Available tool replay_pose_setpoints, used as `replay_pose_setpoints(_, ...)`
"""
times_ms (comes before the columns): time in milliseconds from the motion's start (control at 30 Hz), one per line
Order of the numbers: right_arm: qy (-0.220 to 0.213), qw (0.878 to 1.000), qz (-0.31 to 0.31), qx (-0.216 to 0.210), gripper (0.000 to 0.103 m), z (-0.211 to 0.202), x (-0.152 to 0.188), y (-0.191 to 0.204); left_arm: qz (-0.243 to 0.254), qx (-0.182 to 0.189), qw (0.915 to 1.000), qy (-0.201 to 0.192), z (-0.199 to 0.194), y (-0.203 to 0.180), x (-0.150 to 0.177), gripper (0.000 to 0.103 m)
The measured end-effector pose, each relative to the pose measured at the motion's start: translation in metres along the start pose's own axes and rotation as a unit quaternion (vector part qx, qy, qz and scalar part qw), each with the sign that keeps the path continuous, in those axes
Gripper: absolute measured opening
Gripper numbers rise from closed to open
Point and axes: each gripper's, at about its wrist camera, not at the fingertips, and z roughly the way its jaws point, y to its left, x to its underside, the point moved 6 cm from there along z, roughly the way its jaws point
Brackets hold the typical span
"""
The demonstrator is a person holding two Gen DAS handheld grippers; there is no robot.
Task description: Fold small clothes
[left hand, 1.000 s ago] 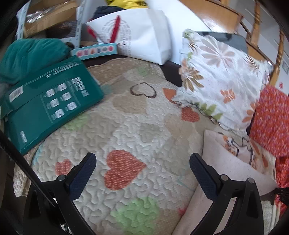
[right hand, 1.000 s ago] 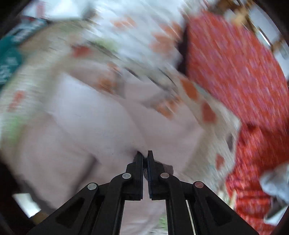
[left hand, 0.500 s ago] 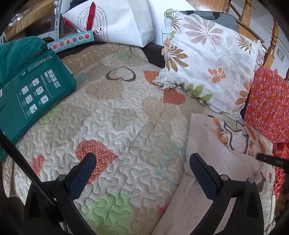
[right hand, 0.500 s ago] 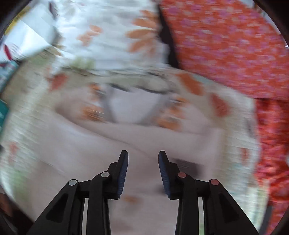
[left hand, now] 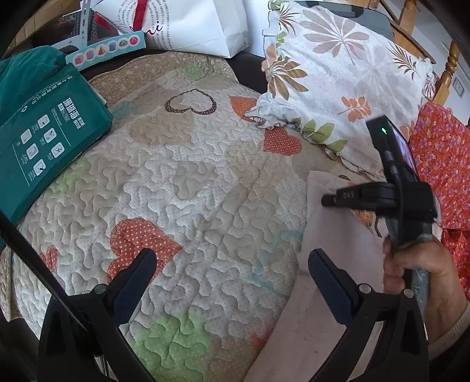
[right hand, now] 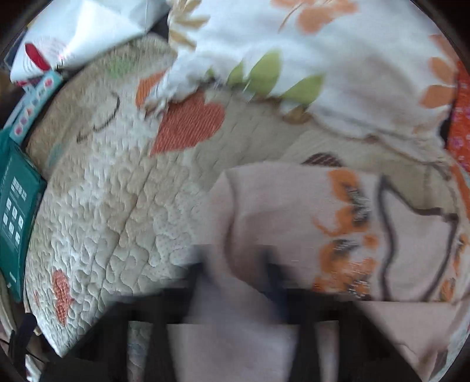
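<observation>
A small pale pink garment [left hand: 323,235] with an orange and dark print lies on the heart-patterned quilt [left hand: 182,182] at the right; it also shows in the right wrist view [right hand: 279,211]. My left gripper [left hand: 232,270] is open and empty, hovering over the quilt just left of the garment's edge. My right gripper [right hand: 235,264] is blurred by motion, its fingers spread apart over the garment's left part. In the left wrist view it shows side-on [left hand: 329,201] above the garment, held by a hand.
A floral pillow [left hand: 337,76] and an orange flowered cushion [left hand: 440,164] lie at the back right. A green box [left hand: 44,141] and teal cloth sit at the left. A white paper bag [left hand: 191,26] stands behind the quilt. Wooden chair posts [left hand: 449,67] show far right.
My right gripper opened, let go of the garment and swung left over it. My left gripper shifted so the garment and right gripper come into its view.
</observation>
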Motion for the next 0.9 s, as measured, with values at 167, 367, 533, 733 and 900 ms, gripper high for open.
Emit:
replay_pose_setpoints(167, -0.064, 0.993, -0.018, 0.1, 0.007, 0.004, -0.022, 0.003, 0.017, -0.018, 0.9997, -0.006, 0.003, -0.005, 0.0, 0.103)
replay_pose_setpoints(367, -0.077, 0.996, 0.024, 0.048, 0.025, -0.037, 0.0, -0.021, 0.013, -0.012, 0.9998, -0.002, 0.001, -0.004, 0.002, 0.103)
replay_pose_setpoints(533, -0.106, 0.988, 0.1, 0.047, 0.049, -0.125, 0.058, -0.13, 0.008, -0.008, 0.9999, -0.006, -0.007, 0.003, 0.006, 0.103)
replay_pose_setpoints(733, -0.083, 0.967, 0.225, 0.083, 0.05, -0.163, 0.166, -0.262, 0.004, -0.007, 1.0, -0.001, -0.006, -0.003, 0.017, 0.103)
replay_pose_setpoints(900, -0.078, 0.957, 0.271, 0.061, 0.05, -0.15, 0.217, -0.29, 0.039, -0.01, 0.9991, 0.01, 0.004, -0.025, 0.032, 0.103)
